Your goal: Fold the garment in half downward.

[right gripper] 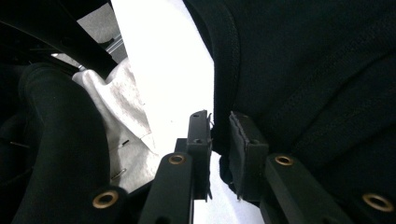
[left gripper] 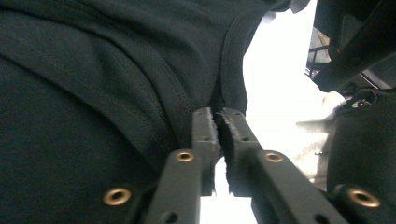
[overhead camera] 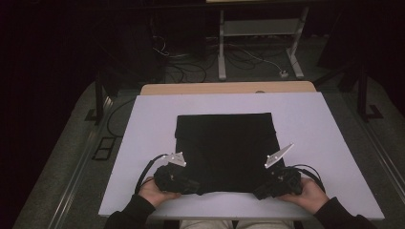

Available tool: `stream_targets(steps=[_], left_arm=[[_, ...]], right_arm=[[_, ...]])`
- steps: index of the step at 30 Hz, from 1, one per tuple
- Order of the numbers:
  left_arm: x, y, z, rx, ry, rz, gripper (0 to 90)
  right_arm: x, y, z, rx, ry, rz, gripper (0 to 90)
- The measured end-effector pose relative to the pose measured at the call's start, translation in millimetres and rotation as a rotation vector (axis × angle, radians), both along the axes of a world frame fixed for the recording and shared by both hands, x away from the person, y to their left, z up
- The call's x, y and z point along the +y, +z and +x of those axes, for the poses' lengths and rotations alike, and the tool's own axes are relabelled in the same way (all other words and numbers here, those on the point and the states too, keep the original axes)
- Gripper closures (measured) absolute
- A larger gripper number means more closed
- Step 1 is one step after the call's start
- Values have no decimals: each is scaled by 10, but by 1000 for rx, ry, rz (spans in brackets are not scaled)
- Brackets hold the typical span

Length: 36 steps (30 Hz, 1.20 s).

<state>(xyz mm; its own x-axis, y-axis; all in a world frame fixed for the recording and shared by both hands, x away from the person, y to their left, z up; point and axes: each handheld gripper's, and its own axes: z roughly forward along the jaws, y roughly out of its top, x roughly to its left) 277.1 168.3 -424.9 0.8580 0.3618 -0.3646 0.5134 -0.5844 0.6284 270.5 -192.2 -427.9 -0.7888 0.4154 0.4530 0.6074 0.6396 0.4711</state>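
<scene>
Gripping folded black cloth (overhead camera: 224, 148) near corners, left hand-held gripper (left gripper: 218, 122) pinching hem, right hand-held gripper (right gripper: 218, 128) slightly parted around edge.

The room is dark. A white board (overhead camera: 143, 143) covers the bench (overhead camera: 228, 88), whose wooden edge shows at twelve o'clock. Beyond it, a grey metal frame (overhead camera: 258, 36) stands on a grey floor (overhead camera: 67, 157), with cables (overhead camera: 191, 62) strewn around its feet. Black stands (overhead camera: 99, 98) flank the bench at nine and three o'clock.
</scene>
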Motion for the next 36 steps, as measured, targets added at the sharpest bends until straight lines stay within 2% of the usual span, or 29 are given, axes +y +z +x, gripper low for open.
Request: stream_targets(steps=[6,10,14,16,18,21,23,27,29,32,35,36], left_arm=[[9,36,-28,-38,1,-3,685],[23,77,-55,-80,38,-18,565],[52,117,-50,-101,68,-43,471],[62,138,-47,-98,77,-57,426],[68,164,-46,-109,106,-77,384],[104,211,-36,-130,149,-118,356],[145,237,-32,-130,161,-152,327],[197,274,-30,-137,183,-183,238],[221,288,-25,-137,188,-193,198],[262,299,-21,-142,214,-200,141],[321,297,-23,-147,235,-207,122],[341,297,-23,-148,240,-205,110]], right_arm=[[-8,45,-11,-31,-9,15,726],[-19,72,-12,-44,-17,23,684],[-29,84,-5,-50,-31,26,582],[-32,100,-2,-61,-43,30,501],[-38,131,3,-94,-49,35,433],[-51,205,7,-118,-69,56,353],[-60,243,16,-134,-82,60,283],[-77,304,41,-164,-120,75,144],[-88,335,60,-183,-139,80,119],[-102,393,90,-221,-175,91,32],[-108,430,120,-252,-194,104,25],[-102,439,126,-247,-198,105,21]])
